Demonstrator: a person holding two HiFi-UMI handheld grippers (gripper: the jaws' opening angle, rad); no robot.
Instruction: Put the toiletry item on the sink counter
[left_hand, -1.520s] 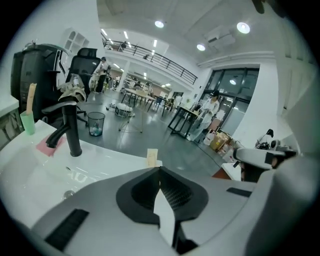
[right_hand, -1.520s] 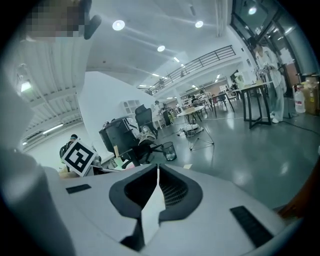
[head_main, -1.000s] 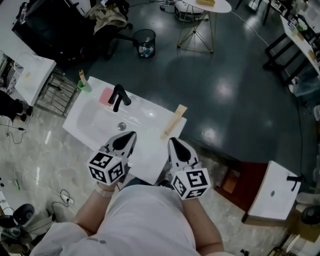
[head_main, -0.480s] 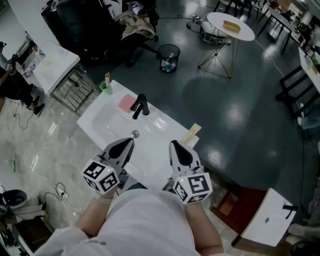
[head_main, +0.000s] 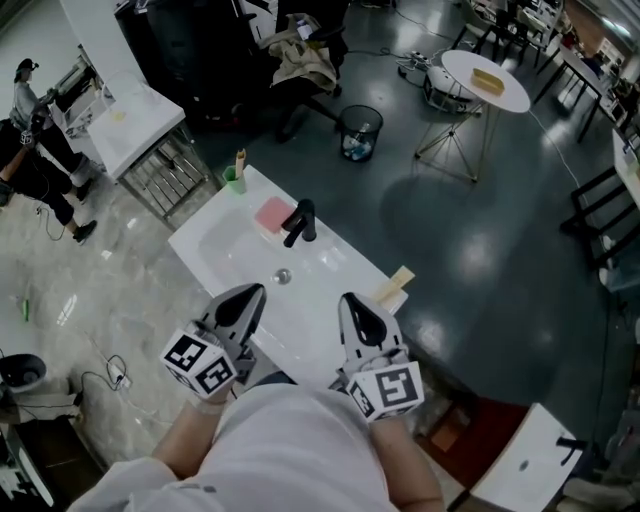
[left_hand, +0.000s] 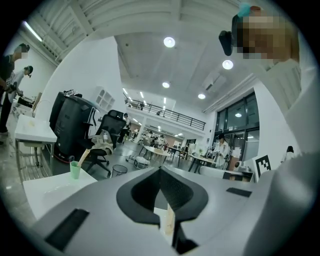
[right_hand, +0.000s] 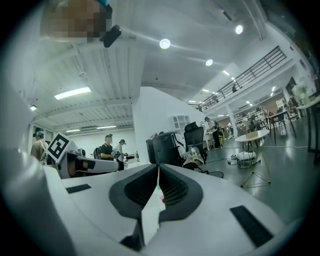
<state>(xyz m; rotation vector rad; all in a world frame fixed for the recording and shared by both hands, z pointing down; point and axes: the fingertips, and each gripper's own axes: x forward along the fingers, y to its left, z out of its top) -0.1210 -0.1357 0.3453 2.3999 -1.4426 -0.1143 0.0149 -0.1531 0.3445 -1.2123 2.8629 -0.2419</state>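
A white sink counter (head_main: 330, 262) with a basin lies ahead in the head view. On it are a black faucet (head_main: 300, 222), a pink soap pad (head_main: 272, 214), a green cup (head_main: 234, 179) holding a stick-like item, and a tan flat box (head_main: 393, 288) at the right edge. My left gripper (head_main: 255, 291) hovers over the counter's near edge, jaws shut with nothing between them. My right gripper (head_main: 350, 301) hangs beside it, near the tan box, also shut and empty. The left gripper view shows my left gripper (left_hand: 161, 169) and the green cup (left_hand: 75, 170).
Behind the counter stand a trash bin (head_main: 360, 132), a round white table (head_main: 485, 80) on a tripod and a chair (head_main: 305, 55) draped with cloth. A white table (head_main: 135, 115) and a metal rack (head_main: 175, 170) are at left, people (head_main: 30, 150) beyond. Cables lie on the floor.
The head view has shifted, so the sink counter and faucet now sit further right and lower in frame. Both grippers stay shut in front of the body, barely moved.
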